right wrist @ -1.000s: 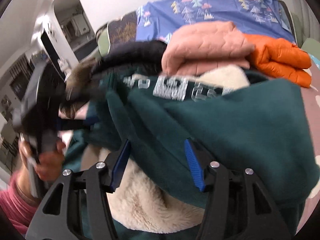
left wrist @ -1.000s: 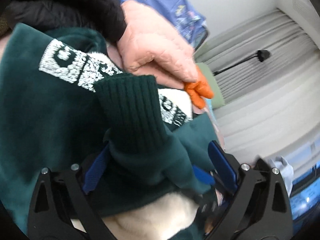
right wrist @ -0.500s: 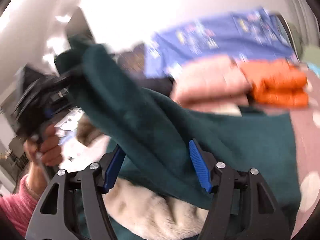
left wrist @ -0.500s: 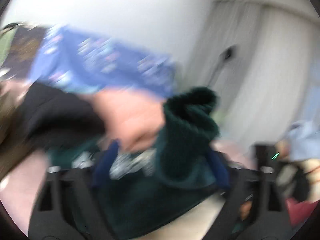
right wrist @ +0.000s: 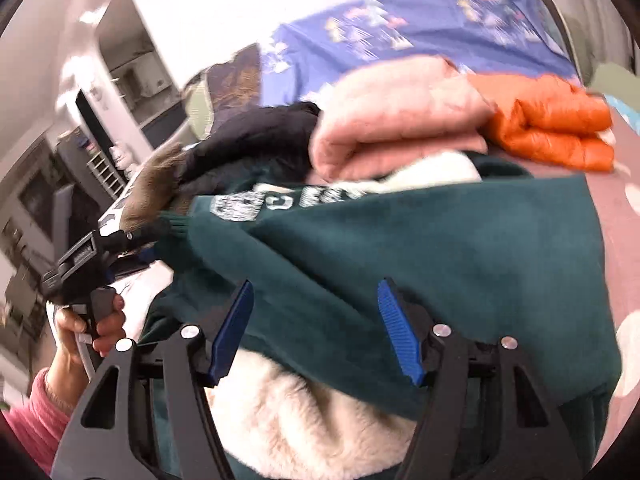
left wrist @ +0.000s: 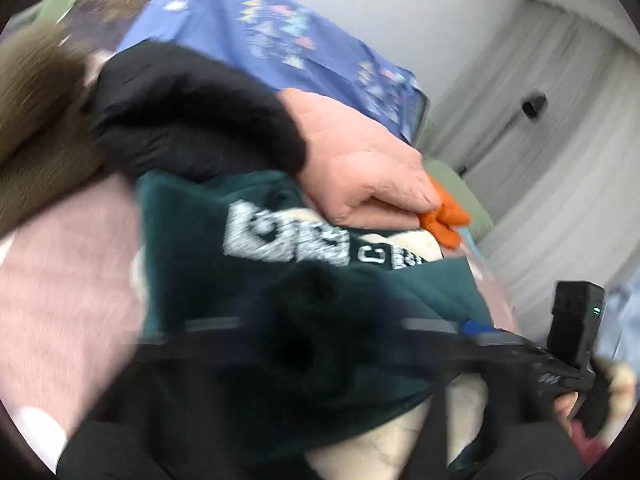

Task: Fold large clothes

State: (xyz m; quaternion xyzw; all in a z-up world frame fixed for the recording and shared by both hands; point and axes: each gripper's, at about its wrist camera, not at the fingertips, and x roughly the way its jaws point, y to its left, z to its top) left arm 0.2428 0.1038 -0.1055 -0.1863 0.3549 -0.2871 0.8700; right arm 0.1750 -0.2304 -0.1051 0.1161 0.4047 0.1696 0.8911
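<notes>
A dark green sweatshirt [right wrist: 460,240] with white lettering [left wrist: 288,240] and cream fleece lining [right wrist: 312,420] lies on the pink bedspread [left wrist: 60,280]. My left gripper [right wrist: 152,248] is shut on the ribbed sleeve cuff [right wrist: 176,224] and holds it out at the left; in its own blurred view the cuff [left wrist: 308,320] fills the space between the fingers. My right gripper [right wrist: 316,328] has its blue pads [right wrist: 398,336] wide apart, with the folded green cloth lying between them.
Folded clothes are stacked just behind: a black jacket [left wrist: 192,120] with brown fur trim [left wrist: 36,120], a pink quilted jacket [right wrist: 400,128] and an orange puffer [right wrist: 552,124]. A blue patterned cover [right wrist: 420,36] lies behind. Curtains [left wrist: 560,140] hang at the right.
My left gripper swung the sleeve cuff up and then out to the left, drawing the sleeve across the sweatshirt. The right gripper stayed in place with its jaws apart.
</notes>
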